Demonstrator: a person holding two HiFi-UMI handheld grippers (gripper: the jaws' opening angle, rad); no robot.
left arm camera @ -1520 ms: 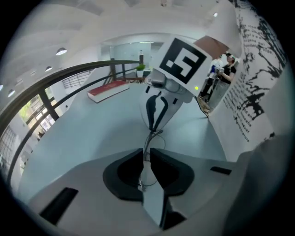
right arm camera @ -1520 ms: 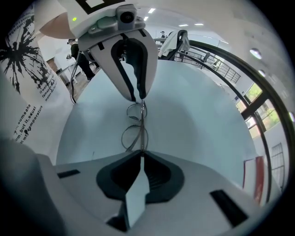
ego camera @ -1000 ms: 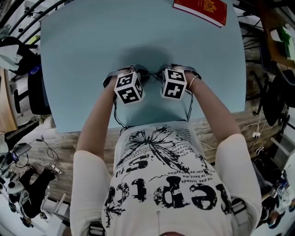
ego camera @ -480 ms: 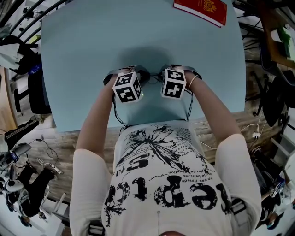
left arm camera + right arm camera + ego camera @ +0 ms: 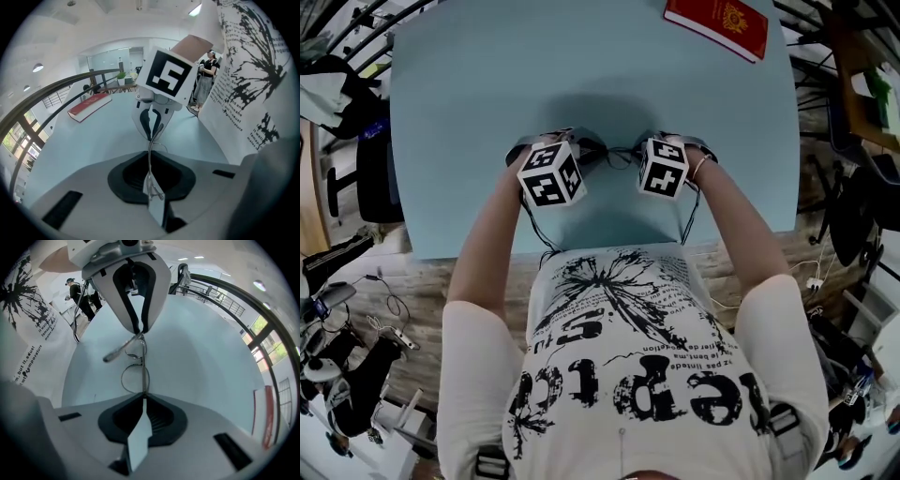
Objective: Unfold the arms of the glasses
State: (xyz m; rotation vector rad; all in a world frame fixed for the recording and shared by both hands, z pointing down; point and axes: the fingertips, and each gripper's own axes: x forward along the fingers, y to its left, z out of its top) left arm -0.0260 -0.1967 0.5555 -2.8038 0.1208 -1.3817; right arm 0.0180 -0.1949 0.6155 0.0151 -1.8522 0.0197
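Thin wire-rimmed glasses [image 5: 614, 155] hang just above the pale blue table [image 5: 487, 84], between my two grippers. In the left gripper view my left gripper [image 5: 151, 190] is shut on one thin metal arm [image 5: 150, 159] of the glasses, which runs straight to the right gripper opposite. In the right gripper view my right gripper [image 5: 142, 401] is shut on the edge of the frame, with a round lens [image 5: 135, 378] just beyond the jaws. The other arm's tip [image 5: 110, 356] sticks out to the left. The left gripper [image 5: 139, 331] pinches the far end.
A red book [image 5: 717, 23] lies at the table's far right corner. Around the table stand dark railings, chairs and cables on a wooden floor. A person [image 5: 206, 79] stands in the background of the room.
My left gripper has moved left and slightly up, away from the right one, so the gap between the two marker cubes is wider. The right gripper has stayed in place.
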